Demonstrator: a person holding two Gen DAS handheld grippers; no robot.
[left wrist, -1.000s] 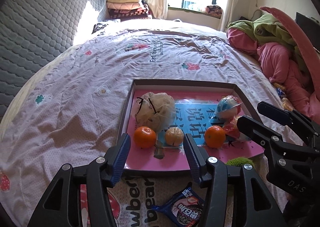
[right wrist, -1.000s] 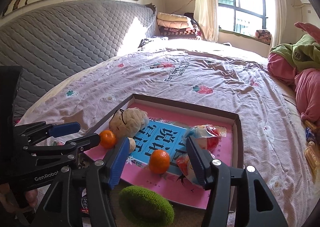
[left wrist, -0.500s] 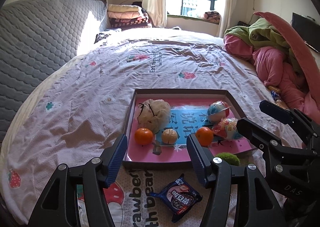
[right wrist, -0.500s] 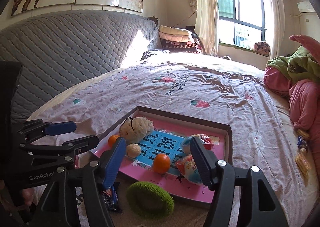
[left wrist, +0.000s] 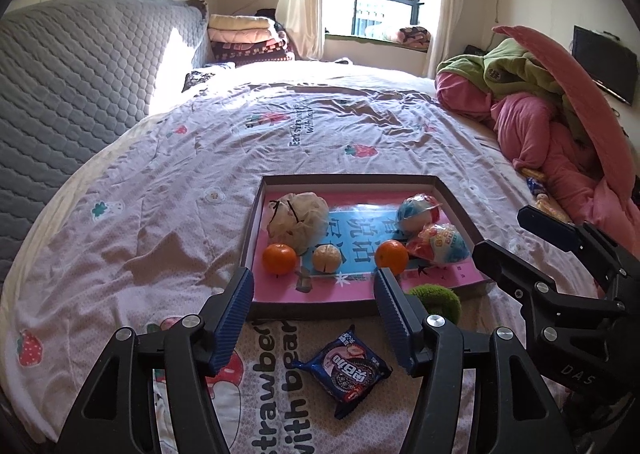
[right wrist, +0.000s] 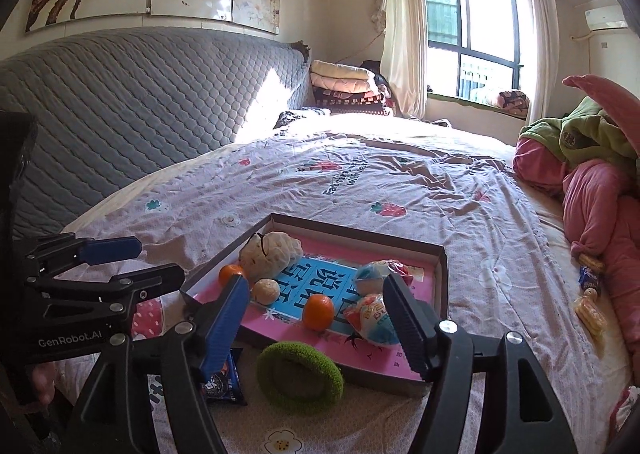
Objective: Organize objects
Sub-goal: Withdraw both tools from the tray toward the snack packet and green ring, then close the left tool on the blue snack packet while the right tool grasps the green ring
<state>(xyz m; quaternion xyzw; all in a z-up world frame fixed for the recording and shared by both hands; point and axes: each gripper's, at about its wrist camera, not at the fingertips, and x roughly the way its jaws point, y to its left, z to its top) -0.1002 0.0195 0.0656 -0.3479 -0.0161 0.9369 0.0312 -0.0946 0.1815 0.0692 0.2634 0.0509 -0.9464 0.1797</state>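
A shallow brown tray [left wrist: 344, 178] with a pink floor lies on the bedspread. It holds a white mesh pouf [left wrist: 298, 215], two oranges [left wrist: 279, 258] [left wrist: 392, 256], a peeled tangerine [left wrist: 327, 258] and two round snack packs [left wrist: 418, 209] [left wrist: 440, 242]. Outside the near rim lie a fuzzy green ring [right wrist: 300, 374] and a blue cookie packet [left wrist: 344, 368]. My left gripper [left wrist: 314, 280] hovers open above the packet, holding nothing. My right gripper [right wrist: 316, 286] hangs over the green ring; its jaws are opening with nothing between them.
A heap of pink and green bedding [left wrist: 552, 125] fills the right side of the bed. A grey quilted headboard [right wrist: 140, 101] runs along the left. Folded blankets [left wrist: 244, 37] are stacked at the far end. Small snack packets [right wrist: 588, 294] lie by the pink heap.
Both grippers have drawn back and upward from the tray, and their jaws have widened. The cookie packet and the green ring have come further into view.
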